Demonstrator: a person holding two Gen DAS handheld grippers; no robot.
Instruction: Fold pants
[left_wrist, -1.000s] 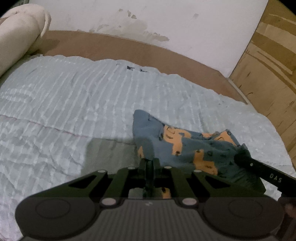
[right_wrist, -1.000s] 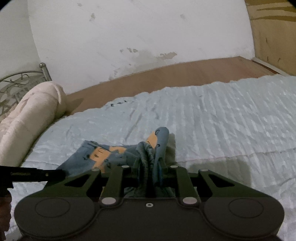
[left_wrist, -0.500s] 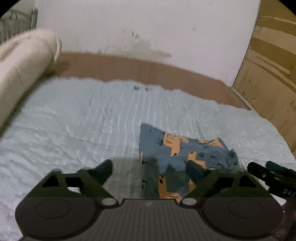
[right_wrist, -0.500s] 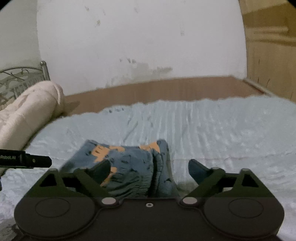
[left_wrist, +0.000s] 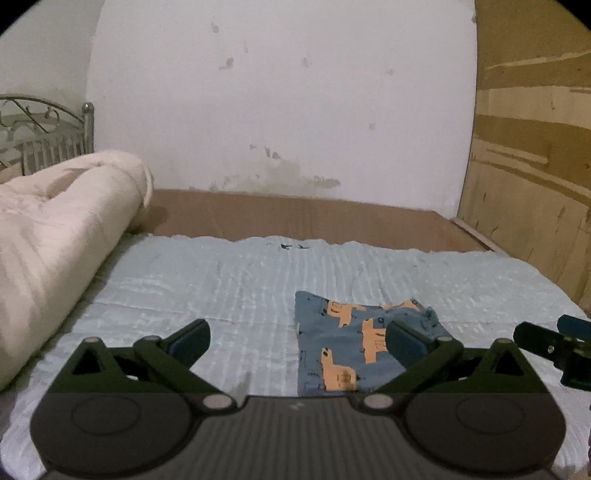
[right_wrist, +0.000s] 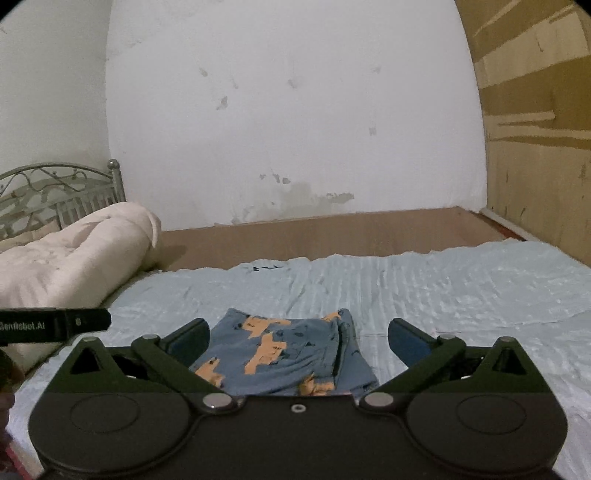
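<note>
The pants (left_wrist: 351, 343) are blue with orange vehicle prints. They lie folded in a flat squarish bundle on the light blue bedspread (left_wrist: 221, 280). My left gripper (left_wrist: 297, 338) is open and empty, raised above the bed, with the bundle under its right finger. My right gripper (right_wrist: 297, 336) is open and empty, and the pants (right_wrist: 280, 350) lie between and below its fingers. The right gripper's tip shows at the right edge of the left wrist view (left_wrist: 554, 343). The left gripper's finger shows at the left edge of the right wrist view (right_wrist: 55, 325).
A rolled cream duvet (left_wrist: 55, 236) lies along the bed's left side by a metal headboard (left_wrist: 44, 140). A brown bed board (left_wrist: 295, 218) and a stained white wall stand behind. Wooden panelling (left_wrist: 535, 184) rises on the right.
Both grippers were shut on the pants one second ago. They have opened, let the cloth drop flat onto the bed, and pulled up and back.
</note>
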